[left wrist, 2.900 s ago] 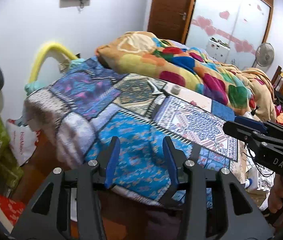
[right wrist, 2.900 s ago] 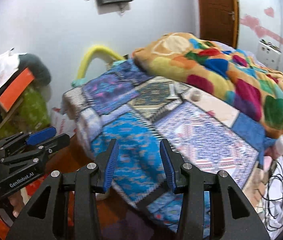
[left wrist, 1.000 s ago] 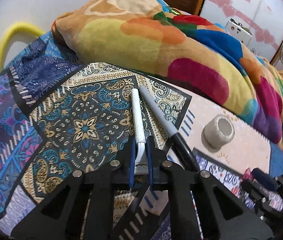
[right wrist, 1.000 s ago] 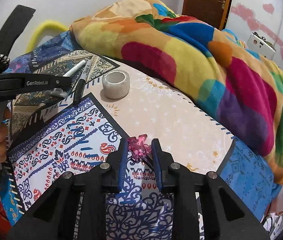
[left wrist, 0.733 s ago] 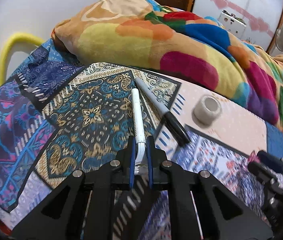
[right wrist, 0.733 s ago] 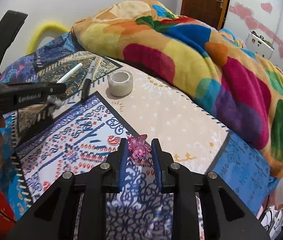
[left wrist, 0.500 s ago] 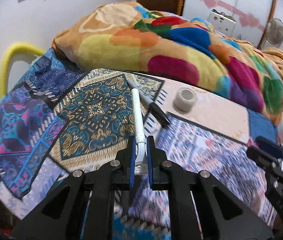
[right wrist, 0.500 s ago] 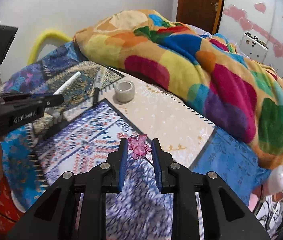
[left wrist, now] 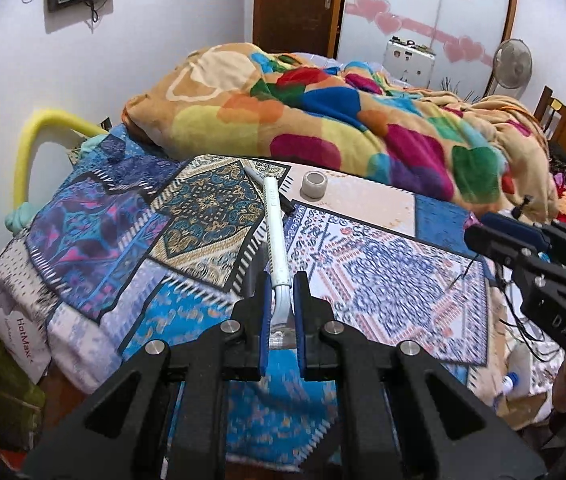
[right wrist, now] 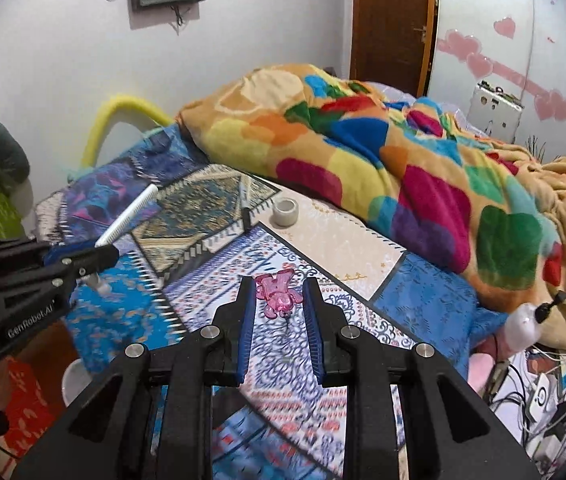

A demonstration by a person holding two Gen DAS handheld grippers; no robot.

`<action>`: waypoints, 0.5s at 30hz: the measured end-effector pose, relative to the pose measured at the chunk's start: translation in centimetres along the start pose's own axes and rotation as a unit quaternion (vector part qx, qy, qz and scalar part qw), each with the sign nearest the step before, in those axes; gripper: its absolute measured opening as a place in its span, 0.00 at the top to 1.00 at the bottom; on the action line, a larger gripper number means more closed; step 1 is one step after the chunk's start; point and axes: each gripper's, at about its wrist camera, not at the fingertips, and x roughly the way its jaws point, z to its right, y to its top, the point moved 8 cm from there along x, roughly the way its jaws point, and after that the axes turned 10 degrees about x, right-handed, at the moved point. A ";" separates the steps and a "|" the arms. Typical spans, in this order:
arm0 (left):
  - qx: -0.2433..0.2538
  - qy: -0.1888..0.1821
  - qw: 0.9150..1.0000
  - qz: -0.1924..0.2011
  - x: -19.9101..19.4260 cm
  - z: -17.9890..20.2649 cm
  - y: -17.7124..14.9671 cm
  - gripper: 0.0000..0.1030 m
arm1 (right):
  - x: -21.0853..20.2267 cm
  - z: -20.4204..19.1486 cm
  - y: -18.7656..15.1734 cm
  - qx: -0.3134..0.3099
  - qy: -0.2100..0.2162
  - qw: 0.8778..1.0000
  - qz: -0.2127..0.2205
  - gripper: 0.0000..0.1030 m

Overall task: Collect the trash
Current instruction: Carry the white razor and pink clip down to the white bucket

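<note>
Here, the left gripper is clamped tight on the near end of a white plastic stick, which juts forward over the bed. The right gripper stands at a narrow gap, pinching a small pink translucent trinket between its blue pads.

Directly under both tools lies a patchwork bedspread in blue, white and gold panels, draped over the near edge of the bed. Just past the stick's far tip a black marker lies on the spread, with a small grey tape roll beside it on a pale panel. Beyond them a bright multicoloured blanket is heaped across the bed. Left of the bed a yellow foam tube arches against the white wall. Farthest off stand a brown door, a wardrobe with pink hearts and a fan.
</note>
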 end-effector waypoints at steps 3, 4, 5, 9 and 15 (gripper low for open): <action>-0.004 -0.004 1.000 0.006 -2.7 0.0 -1.0 0.91 | -2.4 -1.3 -0.2 -0.006 0.004 1.000 0.010 0.79; -0.007 -0.006 1.000 0.008 -3.6 -0.1 -1.3 0.91 | -3.0 -1.8 -0.3 -0.007 0.006 1.000 0.013 0.79; -0.010 -0.009 1.000 0.012 -4.6 -0.1 -1.8 0.91 | -3.7 -2.2 -0.3 -0.008 0.008 1.000 0.016 0.79; -0.017 -0.009 1.000 0.023 -7.7 -0.6 -3.4 0.91 | -6.0 -4.3 -1.0 -0.016 0.017 0.999 0.025 0.79; -0.032 -0.002 0.999 0.033 -11.4 -2.1 -6.5 0.91 | -8.1 -8.0 -2.8 -0.032 0.035 0.998 0.028 0.79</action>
